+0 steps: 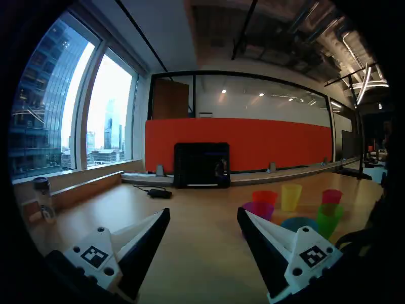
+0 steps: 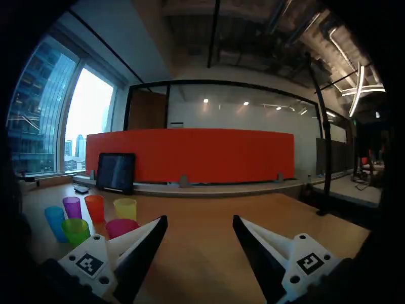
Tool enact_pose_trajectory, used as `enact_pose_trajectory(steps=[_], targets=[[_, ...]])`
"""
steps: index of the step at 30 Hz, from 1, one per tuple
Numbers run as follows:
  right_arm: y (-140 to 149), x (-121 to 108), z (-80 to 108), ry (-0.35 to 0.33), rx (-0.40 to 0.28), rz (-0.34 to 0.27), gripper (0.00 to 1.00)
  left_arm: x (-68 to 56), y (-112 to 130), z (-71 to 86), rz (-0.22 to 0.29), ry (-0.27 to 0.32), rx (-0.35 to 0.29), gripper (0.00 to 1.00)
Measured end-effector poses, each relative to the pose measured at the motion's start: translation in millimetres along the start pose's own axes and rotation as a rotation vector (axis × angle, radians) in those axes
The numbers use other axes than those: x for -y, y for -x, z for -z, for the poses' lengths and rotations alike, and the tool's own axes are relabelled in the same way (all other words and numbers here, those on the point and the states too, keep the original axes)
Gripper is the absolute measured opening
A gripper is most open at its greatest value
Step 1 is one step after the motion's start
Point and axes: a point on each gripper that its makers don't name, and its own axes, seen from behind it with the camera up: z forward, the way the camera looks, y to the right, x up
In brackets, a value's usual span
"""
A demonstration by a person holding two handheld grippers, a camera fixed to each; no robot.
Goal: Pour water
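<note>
On the table, a cluster of cups stood to the right. At the far edge a tablet stood before the partition, with an adapter just near-left of it. A bottle stood at the left, by the window.

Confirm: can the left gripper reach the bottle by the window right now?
Probably yes. The left gripper is open, the bottle stands off to its left with bare tabletop between, and the plastic cups sit opposite.

Daylight blows out the window | ceiling strips right of the window glare | interior dim, sharp | fisheye bends lines toward the edges
</note>
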Motion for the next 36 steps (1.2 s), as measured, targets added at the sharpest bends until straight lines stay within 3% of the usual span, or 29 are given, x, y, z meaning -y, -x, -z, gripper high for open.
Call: enact_pose_trajectory(steps=[36], targets=[[6.0,-4.1,-1.7,-0.001,0.015,-0.007,1.00,0.2,0.3,-0.2,0.000,0.000,0.000,0.99]])
